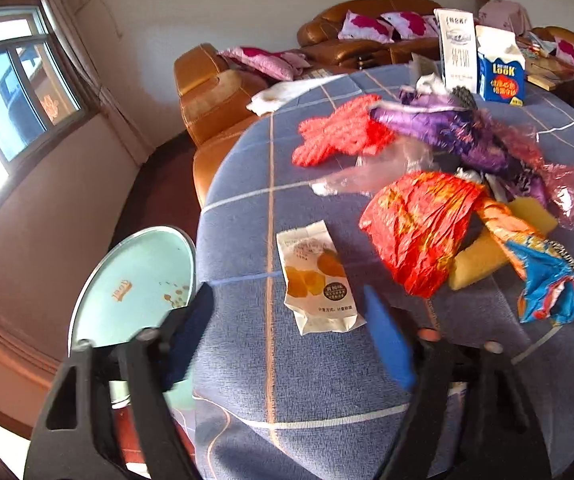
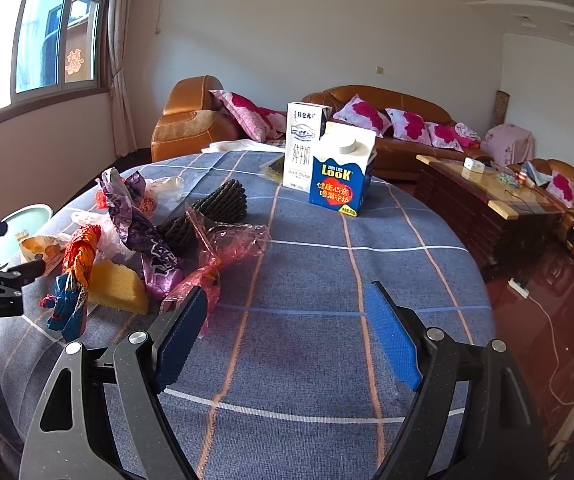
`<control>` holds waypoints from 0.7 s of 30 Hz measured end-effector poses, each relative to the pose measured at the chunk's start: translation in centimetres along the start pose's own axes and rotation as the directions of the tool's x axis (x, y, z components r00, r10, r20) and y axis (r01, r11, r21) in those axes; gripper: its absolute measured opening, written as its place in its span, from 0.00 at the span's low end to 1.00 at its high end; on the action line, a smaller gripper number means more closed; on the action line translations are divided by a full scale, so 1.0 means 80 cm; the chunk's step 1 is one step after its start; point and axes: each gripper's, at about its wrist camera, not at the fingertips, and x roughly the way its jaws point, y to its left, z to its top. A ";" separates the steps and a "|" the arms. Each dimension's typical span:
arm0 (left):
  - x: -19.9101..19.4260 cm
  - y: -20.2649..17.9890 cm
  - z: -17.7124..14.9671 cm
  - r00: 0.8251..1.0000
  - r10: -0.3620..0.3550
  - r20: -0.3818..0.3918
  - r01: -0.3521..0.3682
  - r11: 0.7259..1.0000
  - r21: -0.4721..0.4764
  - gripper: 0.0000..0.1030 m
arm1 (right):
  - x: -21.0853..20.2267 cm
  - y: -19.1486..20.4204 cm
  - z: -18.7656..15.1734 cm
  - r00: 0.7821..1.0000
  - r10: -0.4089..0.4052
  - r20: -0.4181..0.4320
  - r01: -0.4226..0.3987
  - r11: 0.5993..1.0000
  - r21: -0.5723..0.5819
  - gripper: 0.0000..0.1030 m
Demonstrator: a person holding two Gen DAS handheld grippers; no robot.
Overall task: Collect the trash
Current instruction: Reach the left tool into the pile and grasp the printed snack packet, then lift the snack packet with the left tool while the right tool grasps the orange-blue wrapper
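Wrappers [image 1: 427,232] lie heaped on the table [image 1: 327,400], two cartons [image 2: 341,174] standing behind them.

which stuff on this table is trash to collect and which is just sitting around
Trash to collect:
white snack packet
crumpled red wrapper
purple wrapper
pink plastic film
yellow sponge, probably

Just lying about:
tall white milk carton and blue carton, both upright, maybe not trash
brown sofa
pink cushions
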 end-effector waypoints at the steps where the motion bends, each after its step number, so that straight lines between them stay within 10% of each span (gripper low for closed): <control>1: 0.003 0.004 0.000 1.000 -0.019 -0.009 0.019 1.000 -0.006 0.47 | -0.001 0.000 0.000 1.000 0.000 0.002 0.000 1.000 0.000 0.78; 5: 0.000 0.017 -0.002 0.999 -0.045 -0.005 0.045 0.999 -0.015 0.23 | -0.003 0.004 0.001 1.000 0.016 0.005 -0.016 1.000 0.008 0.78; 21: -0.060 0.091 -0.034 0.997 0.027 0.070 -0.021 0.996 -0.090 0.20 | -0.011 0.101 0.012 0.975 0.222 -0.031 -0.223 0.973 -0.054 0.69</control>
